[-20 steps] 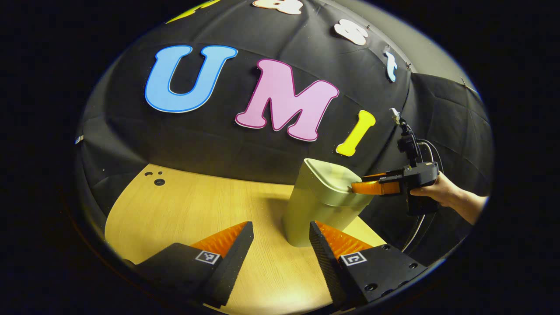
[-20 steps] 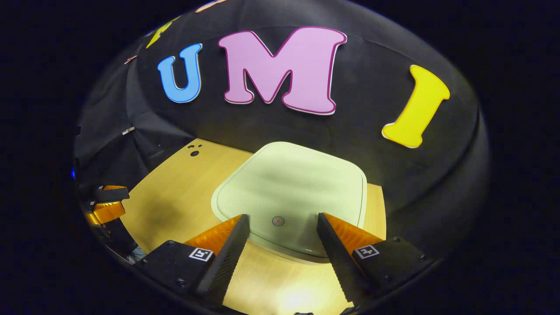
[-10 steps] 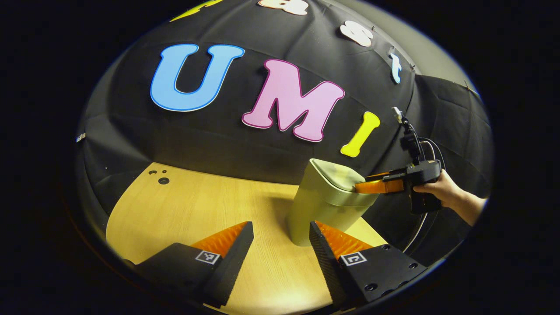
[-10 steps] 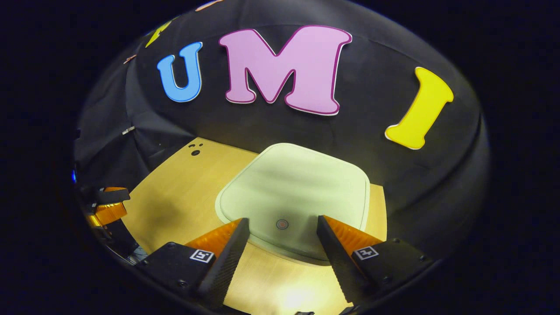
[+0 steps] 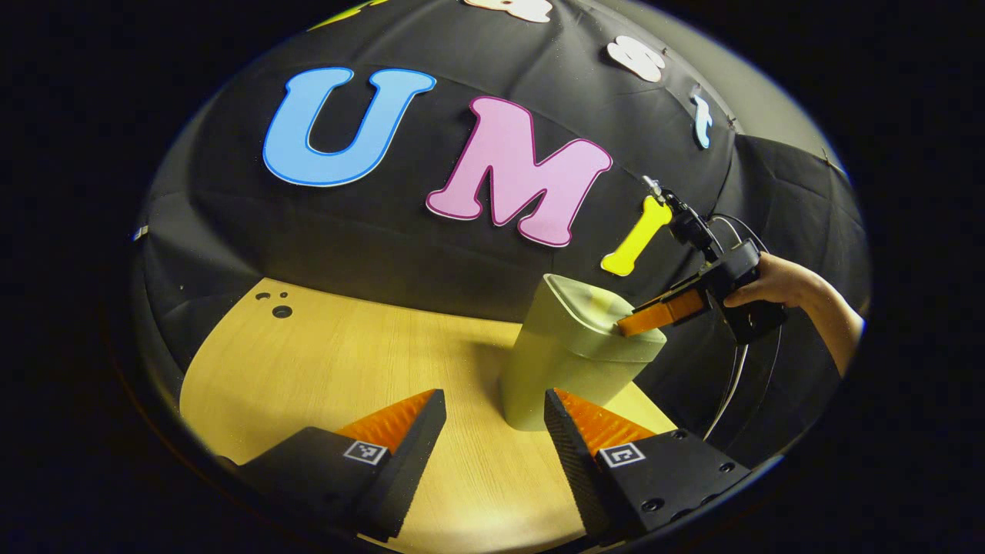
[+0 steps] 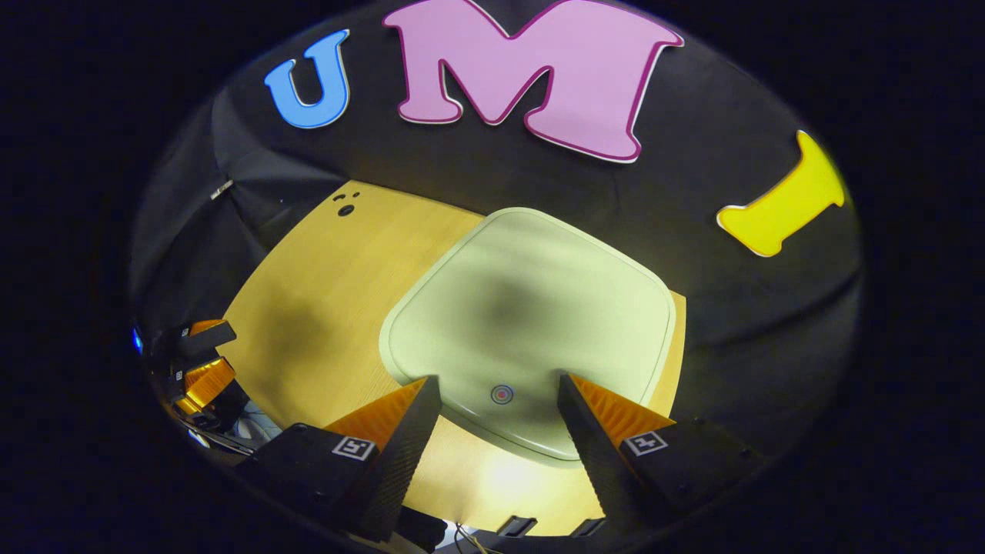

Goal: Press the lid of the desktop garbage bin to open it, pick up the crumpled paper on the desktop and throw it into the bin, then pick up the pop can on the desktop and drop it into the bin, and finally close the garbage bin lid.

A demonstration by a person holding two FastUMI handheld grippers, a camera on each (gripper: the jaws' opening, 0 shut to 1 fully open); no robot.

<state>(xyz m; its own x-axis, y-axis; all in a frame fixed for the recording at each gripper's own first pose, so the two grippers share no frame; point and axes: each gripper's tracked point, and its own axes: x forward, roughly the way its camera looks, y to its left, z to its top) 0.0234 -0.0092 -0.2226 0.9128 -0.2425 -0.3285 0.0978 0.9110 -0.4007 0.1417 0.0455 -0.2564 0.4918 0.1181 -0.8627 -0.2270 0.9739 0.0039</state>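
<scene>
Here, the left gripper (image 5: 492,419) hovers low over the wooden counter (image 5: 346,362), fingers apart and empty. Just right, the pale green bin (image 5: 565,362) stands with its lid (image 6: 531,323) shut. The right gripper (image 6: 496,400), fingers apart, angles down onto the lid's near edge.

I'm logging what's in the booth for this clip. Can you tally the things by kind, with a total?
Bins: 1, lid shut
Tables: 1
Grippers: 2, left and right
Hands: 1, holding the right gripper
Total: 5
</scene>
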